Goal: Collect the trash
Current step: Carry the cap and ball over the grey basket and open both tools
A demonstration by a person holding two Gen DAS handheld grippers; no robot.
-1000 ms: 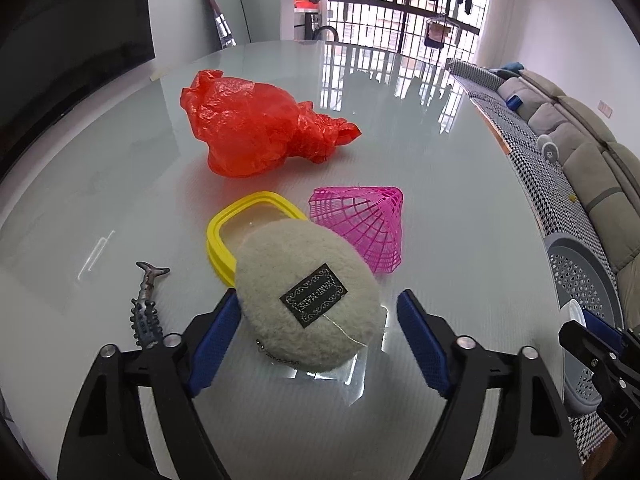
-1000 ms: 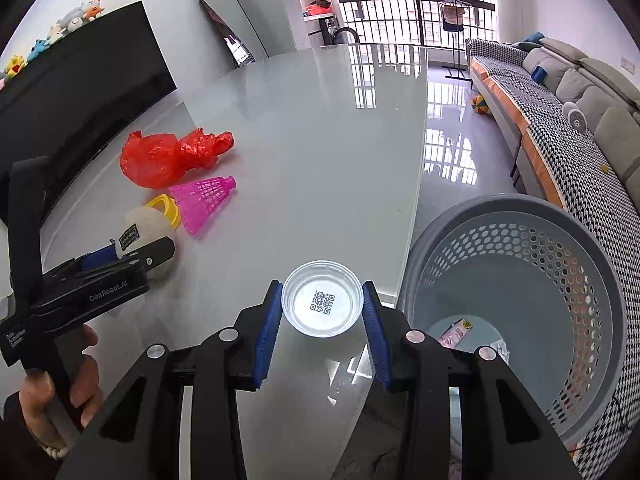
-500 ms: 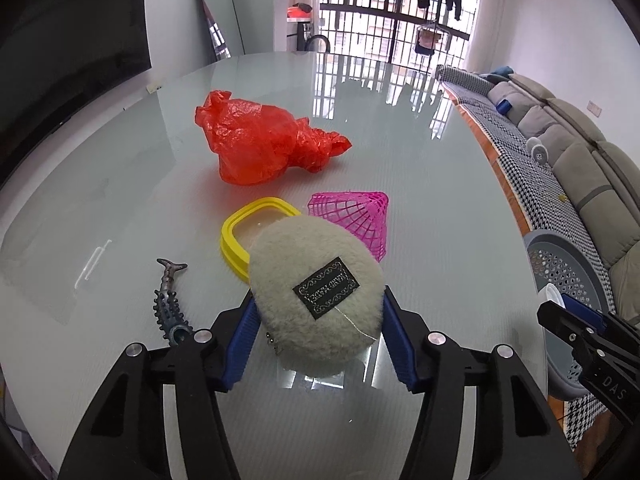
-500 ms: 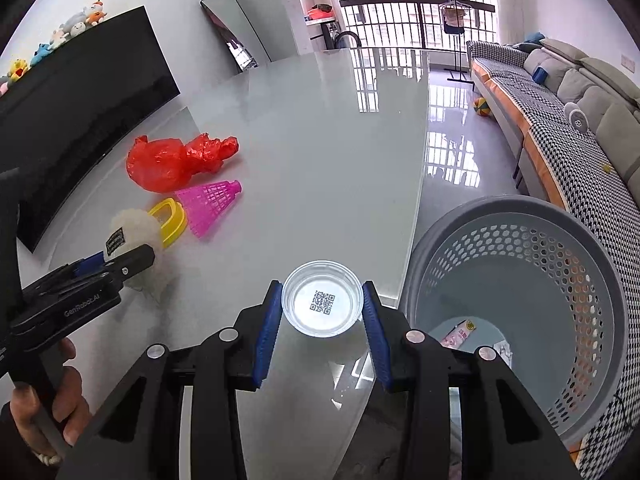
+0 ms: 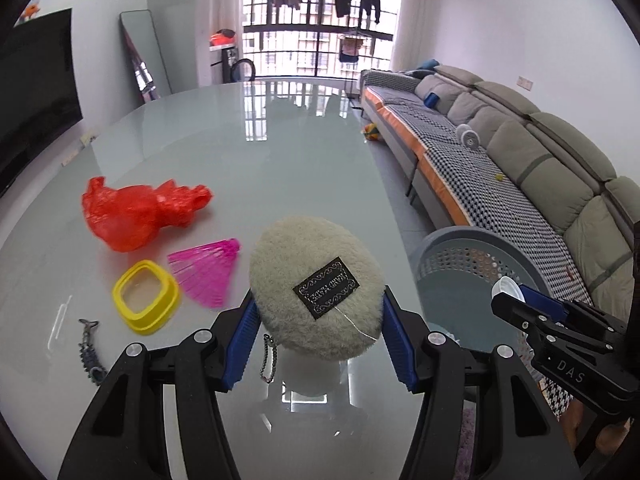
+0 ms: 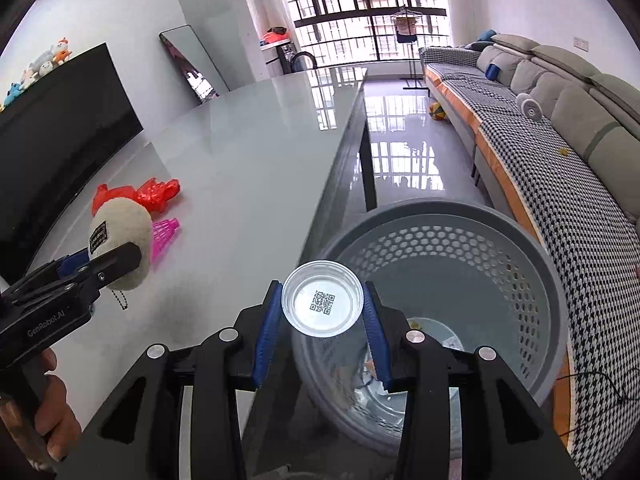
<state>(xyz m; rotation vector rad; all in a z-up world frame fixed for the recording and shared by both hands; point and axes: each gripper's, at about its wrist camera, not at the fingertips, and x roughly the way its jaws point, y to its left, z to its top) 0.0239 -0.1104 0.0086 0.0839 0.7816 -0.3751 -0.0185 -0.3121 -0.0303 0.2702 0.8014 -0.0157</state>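
Presently, the left tongs (image 5: 316,336) have their blue pads pressed against both sides of a cream, fluffy, oval pouch (image 5: 316,288) bearing a black label; the pouch is clear of the glossy grey worktop (image 5: 280,152), its ball chain dangling below. The left jaws have just been closing on it. The right tongs (image 6: 323,330) are narrowly set and clamp a small, round, clear plastic lid (image 6: 322,304) printed with a square code, held over the near rim of the grey perforated plastic basket (image 6: 520,248) beside the worktop's edge. On the worktop lie a crumpled red plastic bag (image 5: 136,212), a pink shuttlecock skirt (image 5: 208,272) and a yellow plastic ring (image 5: 146,298).
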